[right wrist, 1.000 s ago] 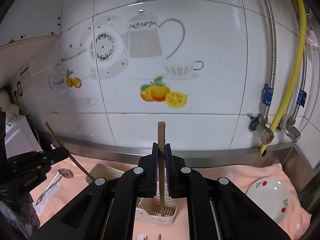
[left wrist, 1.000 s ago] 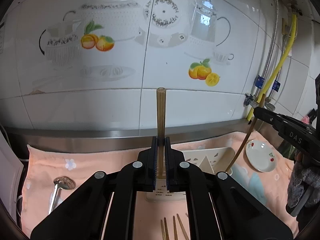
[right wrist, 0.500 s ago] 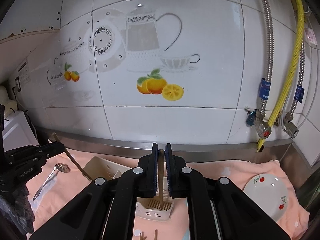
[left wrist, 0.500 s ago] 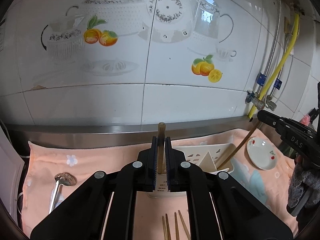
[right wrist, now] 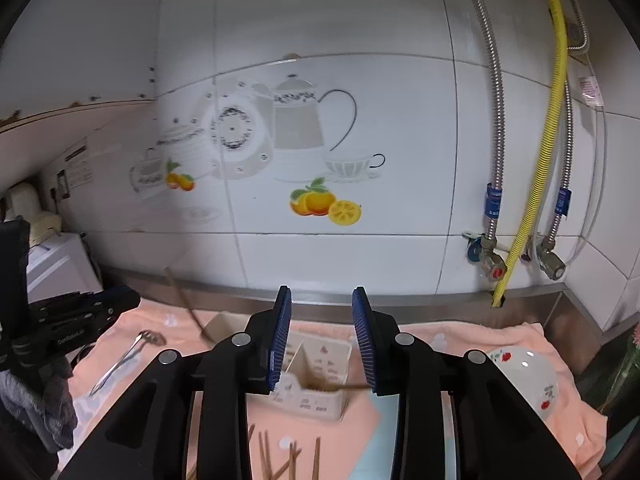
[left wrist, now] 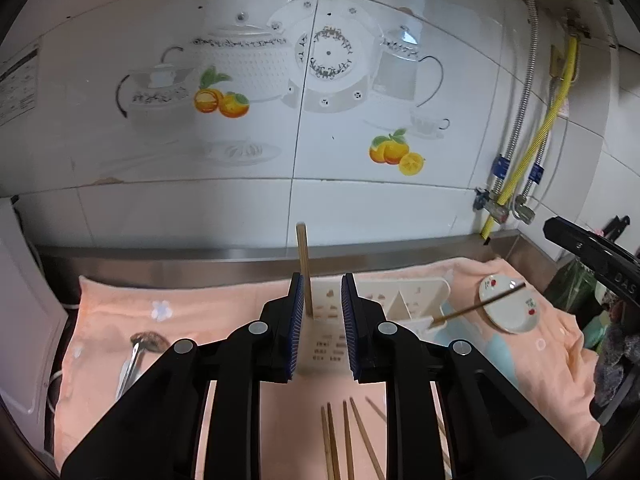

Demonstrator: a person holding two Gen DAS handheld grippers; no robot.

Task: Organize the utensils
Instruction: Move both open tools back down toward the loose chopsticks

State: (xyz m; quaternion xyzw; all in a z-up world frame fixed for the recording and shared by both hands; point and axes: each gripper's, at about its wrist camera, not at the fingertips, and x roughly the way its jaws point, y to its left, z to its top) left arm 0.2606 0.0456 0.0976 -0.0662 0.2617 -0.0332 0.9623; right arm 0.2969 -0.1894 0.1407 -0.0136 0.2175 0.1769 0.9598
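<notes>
2 grippers, left (left wrist: 320,320) and right (right wrist: 322,334), jaws just parted, pads clear of everything. 2 chopsticks in the rack (left wrist: 416,300) at the bench's back edge: 1 upright (left wrist: 304,268), 1 leaning (left wrist: 476,306). Loose chopsticks (left wrist: 340,440) lie on the cloth (left wrist: 224,308) at the front; spoon (left wrist: 134,356) at left, plate (left wrist: 508,304) at right.
</notes>
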